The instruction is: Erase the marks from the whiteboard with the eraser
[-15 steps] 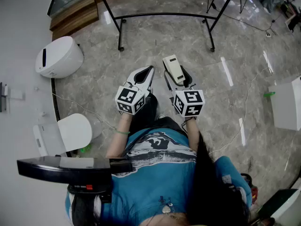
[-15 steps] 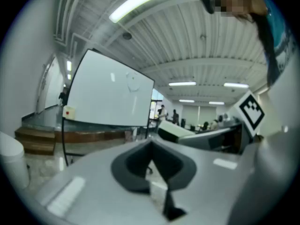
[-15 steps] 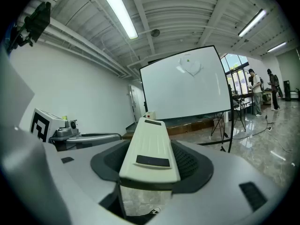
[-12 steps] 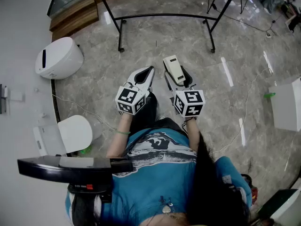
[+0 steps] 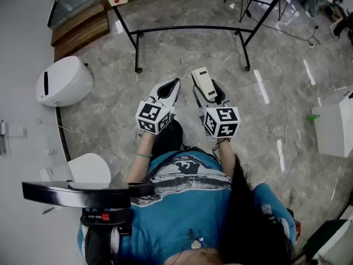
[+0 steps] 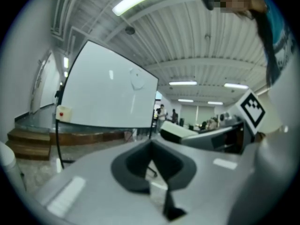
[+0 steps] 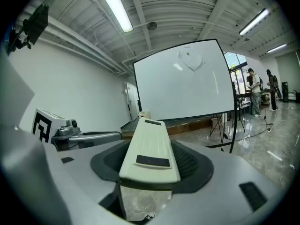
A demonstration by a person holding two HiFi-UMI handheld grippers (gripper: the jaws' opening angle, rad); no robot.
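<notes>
Marble floor (image 5: pixel 165 51) | right gripper (image 5: pixel 209 93) jaws clamp eraser (image 7: pixel 149 146) | left gripper (image 5: pixel 170 88) jaws seemingly together

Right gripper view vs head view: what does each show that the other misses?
Only the right gripper view: the whiteboard face-on, with a faint mark near its top, ceiling lights, and people far right. Only the head view: the person's blue shirt and a white bin on the floor to the left. Both: the eraser clamped in the claw of the right gripper, the left gripper beside it, and the whiteboard's black stand.
</notes>
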